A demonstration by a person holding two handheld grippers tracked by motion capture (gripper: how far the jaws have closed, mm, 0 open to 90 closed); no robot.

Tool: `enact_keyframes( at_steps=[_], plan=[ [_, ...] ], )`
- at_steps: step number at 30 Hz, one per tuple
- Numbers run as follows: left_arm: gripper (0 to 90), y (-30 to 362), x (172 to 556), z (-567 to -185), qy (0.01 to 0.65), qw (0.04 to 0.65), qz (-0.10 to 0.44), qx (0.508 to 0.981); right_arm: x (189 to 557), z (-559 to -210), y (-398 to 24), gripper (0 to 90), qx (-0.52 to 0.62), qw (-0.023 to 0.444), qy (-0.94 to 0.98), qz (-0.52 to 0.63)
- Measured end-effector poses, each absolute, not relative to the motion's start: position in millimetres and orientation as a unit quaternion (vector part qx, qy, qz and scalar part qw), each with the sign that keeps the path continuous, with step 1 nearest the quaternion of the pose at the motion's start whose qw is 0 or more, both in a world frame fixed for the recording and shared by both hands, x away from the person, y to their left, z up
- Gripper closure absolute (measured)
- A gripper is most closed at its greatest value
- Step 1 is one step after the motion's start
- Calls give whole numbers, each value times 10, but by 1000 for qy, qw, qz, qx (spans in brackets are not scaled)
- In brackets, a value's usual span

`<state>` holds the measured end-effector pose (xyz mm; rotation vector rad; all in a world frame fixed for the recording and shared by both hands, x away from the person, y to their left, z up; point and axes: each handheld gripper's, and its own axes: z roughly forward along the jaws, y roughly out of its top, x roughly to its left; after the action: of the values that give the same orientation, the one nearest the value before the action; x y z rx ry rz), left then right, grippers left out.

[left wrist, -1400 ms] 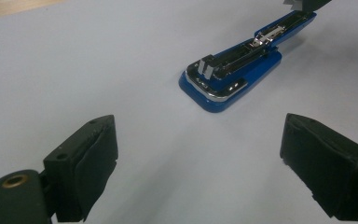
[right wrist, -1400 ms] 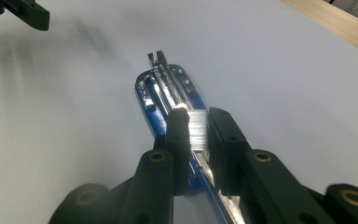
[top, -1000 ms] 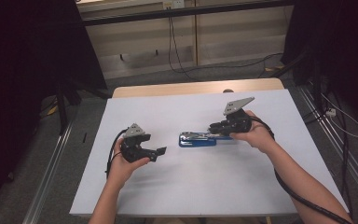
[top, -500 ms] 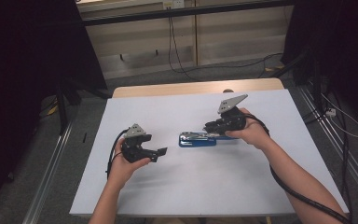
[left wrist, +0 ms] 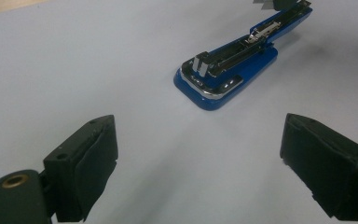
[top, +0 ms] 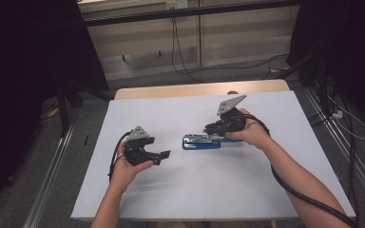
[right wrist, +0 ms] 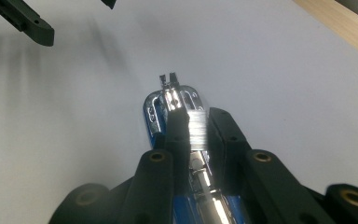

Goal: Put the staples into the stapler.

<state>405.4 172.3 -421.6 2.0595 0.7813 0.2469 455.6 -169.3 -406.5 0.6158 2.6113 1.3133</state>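
The blue stapler [top: 202, 141] lies mid-surface [top: 180, 190], its base flat on the white sheet. The right tool [top: 215, 129] pinches the stapler's metal top arm between its jaws, at the rear. The left tool [top: 164, 156] waits with jaws wide apart, well short of the stapler's nose. With the base unpinned, a lift may drag the whole stapler, or the slick arm may slip free.

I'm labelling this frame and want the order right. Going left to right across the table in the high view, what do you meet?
Left gripper, open and apart from the rest → blue stapler, lying flat on the white table → right gripper, shut on the stapler's far end.
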Motion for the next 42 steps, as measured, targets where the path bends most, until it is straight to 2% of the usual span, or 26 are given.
enact_keyframes(
  at_steps=[42],
  plan=[
    [113,1741,4069,-4232,317,443,100,833,4716,-4125,-1485,792,176,62,881,434]
  ],
)
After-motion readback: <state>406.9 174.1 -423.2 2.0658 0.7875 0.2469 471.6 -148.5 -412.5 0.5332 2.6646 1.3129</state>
